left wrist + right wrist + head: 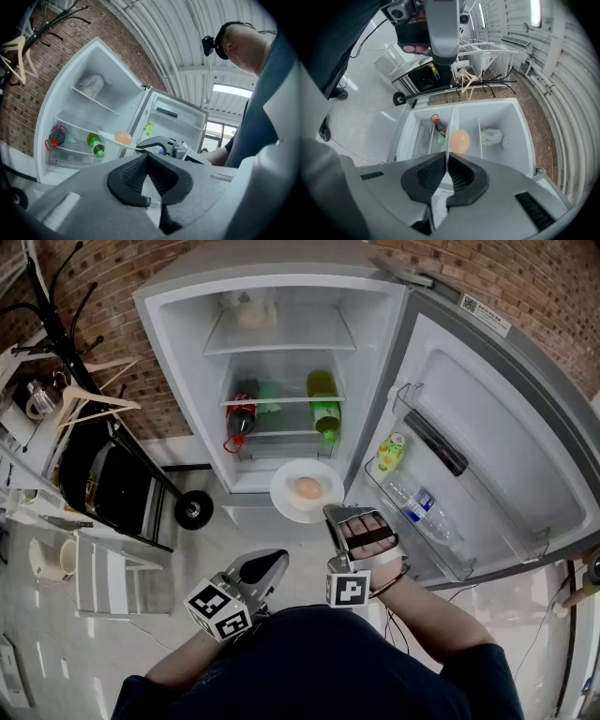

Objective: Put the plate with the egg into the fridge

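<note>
A white plate (286, 499) carrying a tan egg (307, 488) hangs in front of the open fridge (178, 334), level with its lowest shelf. My right gripper (330, 511) is shut on the plate's near rim; in the right gripper view the plate (449, 136) runs edge-on between the pads with the egg (459, 140) beyond. The left gripper (279, 562) sits lower and nearer to me, shut with nothing in it. From the left gripper view the plate (107, 137) and egg (123, 137) show ahead of the shut left gripper (148, 157).
Inside the fridge are a cola bottle (241, 418), green bottles (324, 399) and a bag (251, 313) on the top shelf. The open door (487, 456) at right holds a water bottle (420, 505) and a small green bottle (388, 452). A black rack (112, 484) with hangers stands at left.
</note>
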Available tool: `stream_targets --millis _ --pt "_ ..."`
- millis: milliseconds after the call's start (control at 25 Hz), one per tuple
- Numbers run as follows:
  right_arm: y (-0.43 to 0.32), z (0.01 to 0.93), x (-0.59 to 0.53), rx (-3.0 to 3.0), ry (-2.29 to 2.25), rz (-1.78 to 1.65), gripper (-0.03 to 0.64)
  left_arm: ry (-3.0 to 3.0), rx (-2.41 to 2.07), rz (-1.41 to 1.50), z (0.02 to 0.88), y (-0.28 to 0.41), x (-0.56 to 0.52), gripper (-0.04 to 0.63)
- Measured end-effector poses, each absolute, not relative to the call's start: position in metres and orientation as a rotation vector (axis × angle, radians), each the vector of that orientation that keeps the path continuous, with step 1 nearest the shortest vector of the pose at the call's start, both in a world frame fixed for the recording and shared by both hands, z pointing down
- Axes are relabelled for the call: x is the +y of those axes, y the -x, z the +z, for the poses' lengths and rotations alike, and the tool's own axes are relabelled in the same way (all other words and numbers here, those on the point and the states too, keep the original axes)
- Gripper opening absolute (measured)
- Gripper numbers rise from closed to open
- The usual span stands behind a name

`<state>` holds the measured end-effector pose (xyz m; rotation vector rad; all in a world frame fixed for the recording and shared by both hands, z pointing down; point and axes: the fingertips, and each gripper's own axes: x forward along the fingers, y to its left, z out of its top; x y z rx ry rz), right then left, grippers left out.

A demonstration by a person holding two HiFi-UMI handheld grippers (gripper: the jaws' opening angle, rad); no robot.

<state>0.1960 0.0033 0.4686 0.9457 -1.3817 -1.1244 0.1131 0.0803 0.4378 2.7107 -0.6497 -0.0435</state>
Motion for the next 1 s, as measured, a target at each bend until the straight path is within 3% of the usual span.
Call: stream_targets --millis 1000 --pt "-0.146 0.468 -0.007 -1.370 -0.945 -1.125 0.022 -2.742 -0.666 -0.057 0.432 -0.059 0.083 0.000"
